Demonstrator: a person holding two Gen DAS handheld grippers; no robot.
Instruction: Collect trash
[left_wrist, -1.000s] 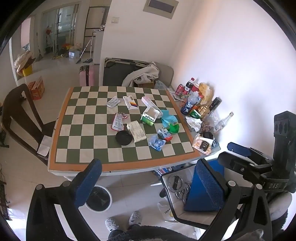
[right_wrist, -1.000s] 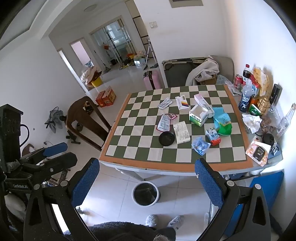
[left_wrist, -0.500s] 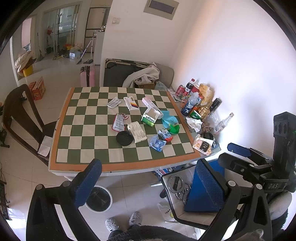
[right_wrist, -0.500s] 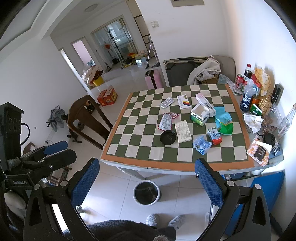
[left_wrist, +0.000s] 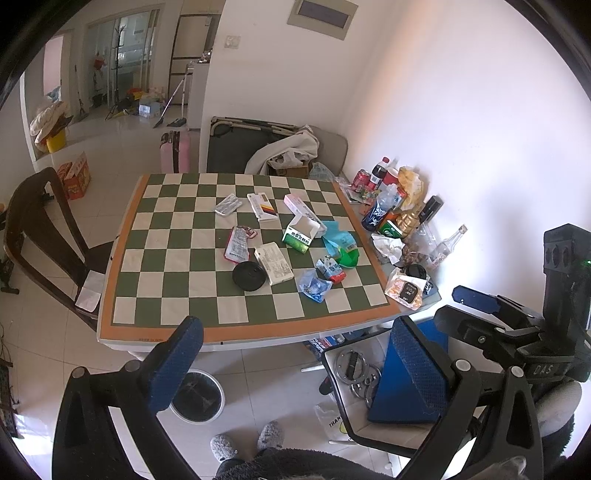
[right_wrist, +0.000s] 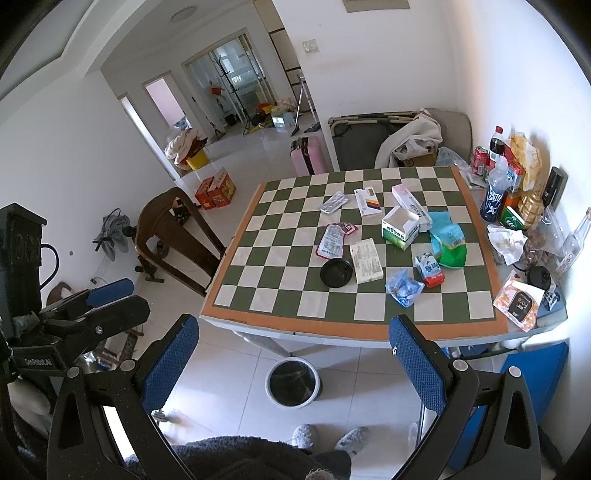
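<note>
Both grippers have drifted slightly nearer the checkered table (right_wrist: 332, 332) since a second ago. Trash (boxes, wrappers, a black lid (right_wrist: 335, 272)) lies scattered mid-table, with the bin (right_wrist: 293, 382) on the floor below its near edge. Left gripper (left_wrist: 291, 365) and right gripper (right_wrist: 293, 363) both hang spread wide, holding nothing.

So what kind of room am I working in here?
Most likely a lived-in home dining area: a checkered table strewn with wrappers, a wooden chair beside it, a small bin on the tiled floor, and a pink suitcase behind.
</note>
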